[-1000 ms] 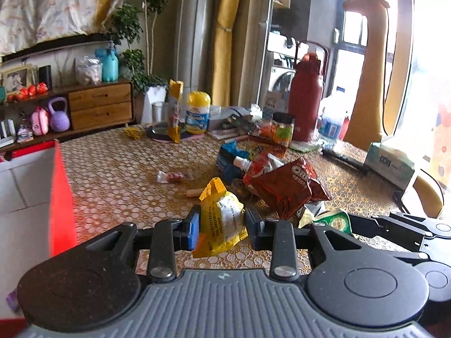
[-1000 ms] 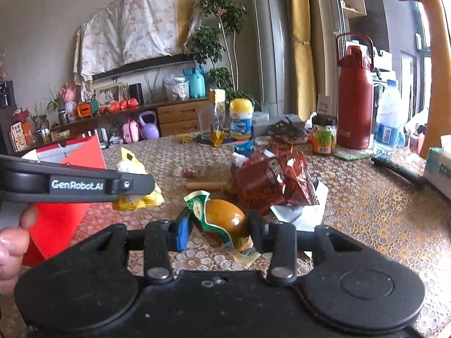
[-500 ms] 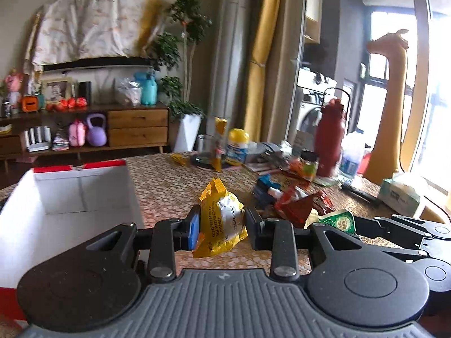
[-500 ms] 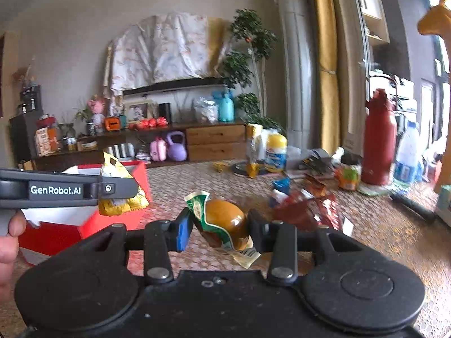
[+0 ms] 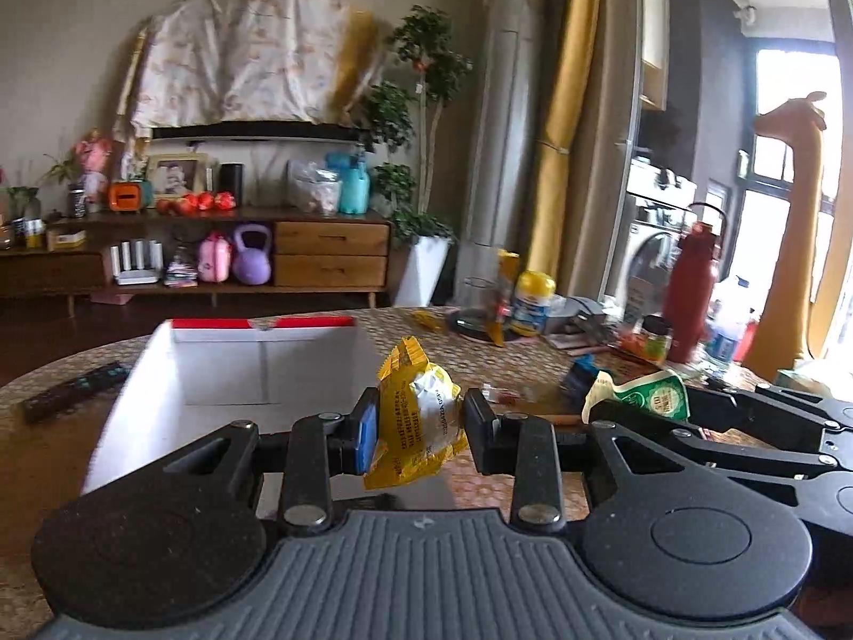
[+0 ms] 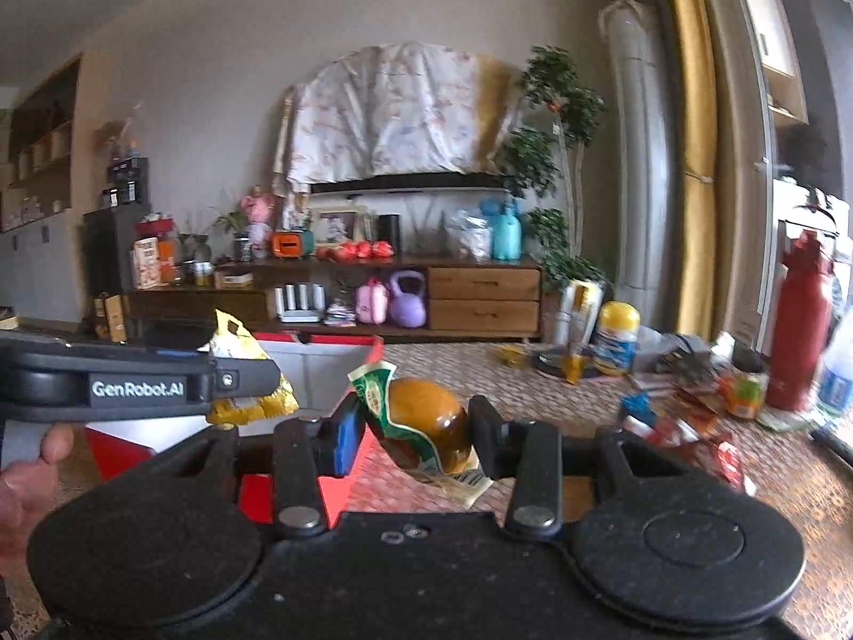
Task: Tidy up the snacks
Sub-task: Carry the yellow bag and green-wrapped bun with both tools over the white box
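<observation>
My left gripper (image 5: 418,426) is shut on a yellow snack packet (image 5: 413,416), held in the air at the near right corner of a red box (image 5: 160,373) with a white inside. My right gripper (image 6: 416,426) is shut on a green-wrapped brown bun packet (image 6: 426,421), just right of the red box (image 6: 341,485). In the right wrist view the left gripper (image 6: 234,373) shows side-on with the yellow packet (image 6: 250,405) above the box. In the left wrist view the green packet (image 5: 645,394) and the right gripper's body (image 5: 773,426) lie at the right.
Loose snack packets (image 6: 687,421) are heaped on the patterned table (image 6: 480,368) to the right, with a red flask (image 6: 805,330), a yellow-capped tub (image 6: 616,338) and a jar (image 5: 653,338). A remote (image 5: 69,386) lies left of the box. A hand (image 6: 26,474) grips the left tool.
Both grippers have swung left and risen with their packets, away from the snack heap. The box has come from the left edge to sit right in front of them.
</observation>
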`<state>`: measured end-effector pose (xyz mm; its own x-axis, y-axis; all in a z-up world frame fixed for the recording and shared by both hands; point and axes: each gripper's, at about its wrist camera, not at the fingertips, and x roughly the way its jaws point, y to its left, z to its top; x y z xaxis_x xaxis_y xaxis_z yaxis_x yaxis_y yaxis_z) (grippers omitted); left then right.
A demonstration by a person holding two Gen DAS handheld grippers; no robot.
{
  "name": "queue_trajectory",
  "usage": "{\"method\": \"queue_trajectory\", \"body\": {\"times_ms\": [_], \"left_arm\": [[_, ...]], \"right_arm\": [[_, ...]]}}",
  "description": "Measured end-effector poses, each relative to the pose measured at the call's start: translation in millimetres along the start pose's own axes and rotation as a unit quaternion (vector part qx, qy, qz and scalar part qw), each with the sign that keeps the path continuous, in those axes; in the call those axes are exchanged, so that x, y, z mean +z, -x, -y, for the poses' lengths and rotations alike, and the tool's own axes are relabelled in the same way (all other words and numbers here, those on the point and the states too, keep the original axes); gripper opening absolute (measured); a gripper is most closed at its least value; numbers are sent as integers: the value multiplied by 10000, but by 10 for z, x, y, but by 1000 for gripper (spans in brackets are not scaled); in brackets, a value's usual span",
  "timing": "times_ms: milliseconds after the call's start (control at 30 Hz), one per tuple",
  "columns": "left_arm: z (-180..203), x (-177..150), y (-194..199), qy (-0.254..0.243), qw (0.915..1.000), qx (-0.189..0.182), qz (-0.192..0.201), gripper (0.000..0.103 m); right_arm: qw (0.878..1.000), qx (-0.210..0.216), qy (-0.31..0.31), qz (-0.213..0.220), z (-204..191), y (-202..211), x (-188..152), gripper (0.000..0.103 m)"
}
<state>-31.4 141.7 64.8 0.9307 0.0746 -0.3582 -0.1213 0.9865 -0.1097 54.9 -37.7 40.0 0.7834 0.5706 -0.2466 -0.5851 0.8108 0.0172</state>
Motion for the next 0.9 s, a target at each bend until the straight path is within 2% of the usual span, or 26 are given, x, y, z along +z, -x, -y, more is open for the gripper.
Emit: {"method": "queue_trajectory", "body": {"times_ms": [500, 900], "left_arm": [[-676, -26, -83, 280, 9972, 696, -53, 33], [-1041, -134, -425, 378, 9937, 936, -488, 33]], "right_arm": [[9976, 607, 323, 1, -537, -397, 246, 41], [9940, 889, 146, -617, -715, -936, 235, 41]]}}
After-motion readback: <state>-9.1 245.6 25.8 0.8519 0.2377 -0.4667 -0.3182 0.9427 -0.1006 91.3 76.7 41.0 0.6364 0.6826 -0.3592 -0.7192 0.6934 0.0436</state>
